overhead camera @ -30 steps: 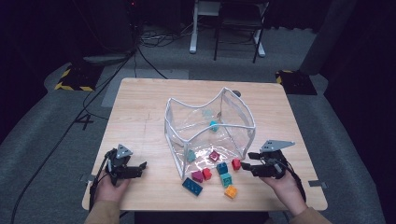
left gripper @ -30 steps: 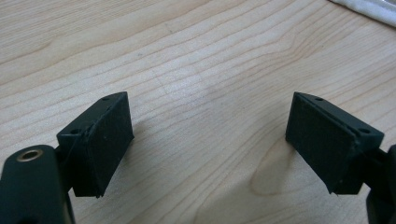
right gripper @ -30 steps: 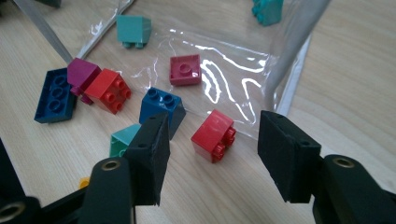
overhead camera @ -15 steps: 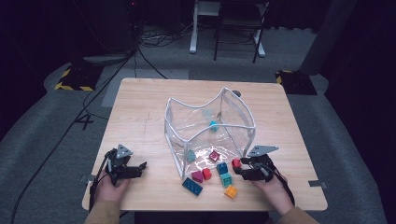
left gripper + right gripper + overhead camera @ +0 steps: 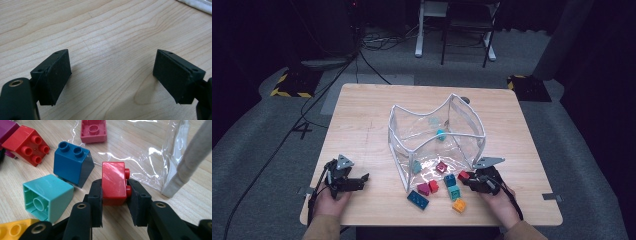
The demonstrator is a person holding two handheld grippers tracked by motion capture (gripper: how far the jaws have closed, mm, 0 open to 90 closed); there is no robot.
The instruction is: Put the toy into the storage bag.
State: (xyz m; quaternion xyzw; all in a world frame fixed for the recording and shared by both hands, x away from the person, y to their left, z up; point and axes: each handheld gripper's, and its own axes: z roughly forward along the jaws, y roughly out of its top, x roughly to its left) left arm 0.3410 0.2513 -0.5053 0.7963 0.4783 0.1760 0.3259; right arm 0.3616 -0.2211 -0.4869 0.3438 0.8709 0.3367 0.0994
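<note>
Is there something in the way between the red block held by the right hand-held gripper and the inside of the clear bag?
Nothing solid shows. The right hand-held gripper is clamped on the red block just outside the clear bag. The bag's white-edged corner stands close on one side, and the mouth's loose plastic lies ahead of the block.

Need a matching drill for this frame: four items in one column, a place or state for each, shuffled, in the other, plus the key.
Items
1. small red plastic brick
2. left gripper
3. dark blue plastic brick with two studs
4. clear plastic bag with white trim

Places or states
A. jaws wide apart over bare wood
B. stands open in the middle of the wooden table
C. clamped between the right gripper's jaws
D. upright on the table beside a turquoise brick

Pairs: 1-C, 2-A, 3-D, 4-B
</note>
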